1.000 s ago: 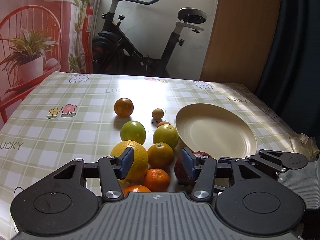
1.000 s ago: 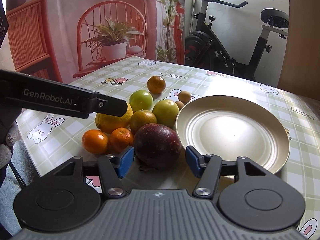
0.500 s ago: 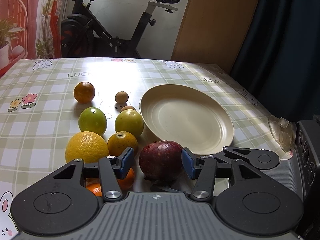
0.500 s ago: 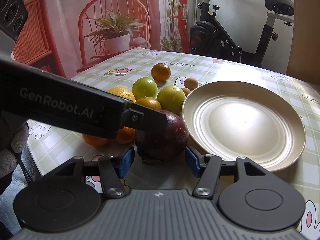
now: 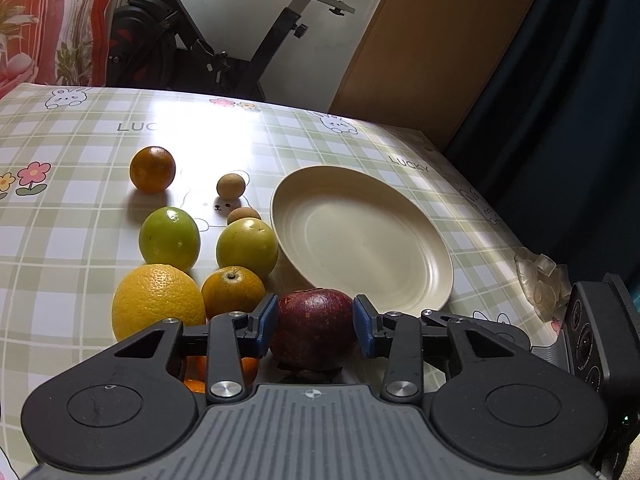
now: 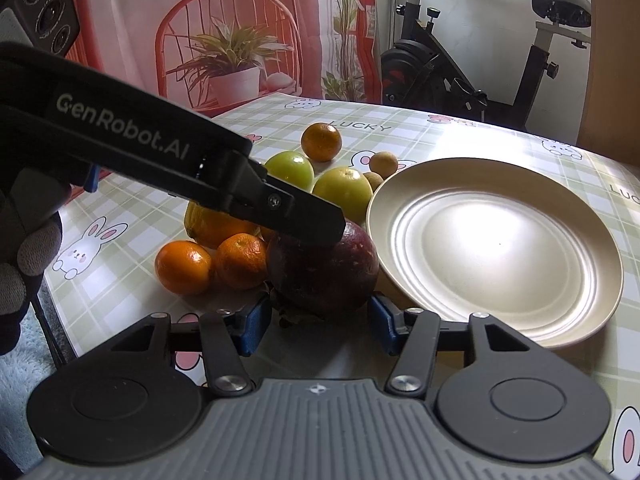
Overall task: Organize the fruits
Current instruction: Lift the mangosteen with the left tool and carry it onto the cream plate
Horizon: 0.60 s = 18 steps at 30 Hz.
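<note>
Dark red round fruit [image 5: 314,328] bracketed by spread left gripper [image 5: 315,325]; right gripper [image 6: 316,323] spread.
Probably firm, smooth-skinned, fairly heavy; best pinched across widest girth, near table's front edge.

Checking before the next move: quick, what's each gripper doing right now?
Left gripper: open, pads either side of the dark red fruit, not clamped.
Right gripper: open, holding nothing.

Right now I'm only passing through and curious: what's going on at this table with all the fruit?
A person holding two grippers is sorting fruit. The left gripper is open, its fingers either side of the dark red fruit, which sits on the table beside the plate. The right gripper is open too, just short of that fruit. The plate holds nothing; the oranges and green fruits lie clustered beside it.
</note>
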Motion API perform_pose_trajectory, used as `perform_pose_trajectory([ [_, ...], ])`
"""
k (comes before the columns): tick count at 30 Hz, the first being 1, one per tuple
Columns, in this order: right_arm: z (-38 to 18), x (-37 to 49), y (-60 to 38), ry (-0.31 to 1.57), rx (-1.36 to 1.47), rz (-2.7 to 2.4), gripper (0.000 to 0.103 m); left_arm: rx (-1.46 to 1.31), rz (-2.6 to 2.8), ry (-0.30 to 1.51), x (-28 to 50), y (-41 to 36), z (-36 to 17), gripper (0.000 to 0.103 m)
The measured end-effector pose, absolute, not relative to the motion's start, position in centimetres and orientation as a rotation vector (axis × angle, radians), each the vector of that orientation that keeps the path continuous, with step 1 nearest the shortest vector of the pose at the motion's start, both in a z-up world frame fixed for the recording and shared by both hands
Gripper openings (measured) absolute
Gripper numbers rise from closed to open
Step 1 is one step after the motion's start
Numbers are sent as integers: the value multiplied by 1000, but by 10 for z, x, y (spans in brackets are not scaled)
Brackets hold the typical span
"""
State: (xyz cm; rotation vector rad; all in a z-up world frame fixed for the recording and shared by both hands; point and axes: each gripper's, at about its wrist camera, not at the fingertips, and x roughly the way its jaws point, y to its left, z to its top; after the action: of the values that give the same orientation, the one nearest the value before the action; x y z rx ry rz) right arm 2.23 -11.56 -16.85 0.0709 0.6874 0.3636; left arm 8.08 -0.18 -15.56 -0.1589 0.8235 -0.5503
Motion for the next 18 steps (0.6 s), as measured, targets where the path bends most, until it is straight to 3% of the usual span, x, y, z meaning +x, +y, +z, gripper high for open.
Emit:
perform_pose_trajectory([
  [4,-168,28,-122,694,158,372,61,-196,-558,841,87,2,-157,43],
  [18,-146,19,-133,691,230,340,57,-152,-591,818,82,-1,-144,42],
])
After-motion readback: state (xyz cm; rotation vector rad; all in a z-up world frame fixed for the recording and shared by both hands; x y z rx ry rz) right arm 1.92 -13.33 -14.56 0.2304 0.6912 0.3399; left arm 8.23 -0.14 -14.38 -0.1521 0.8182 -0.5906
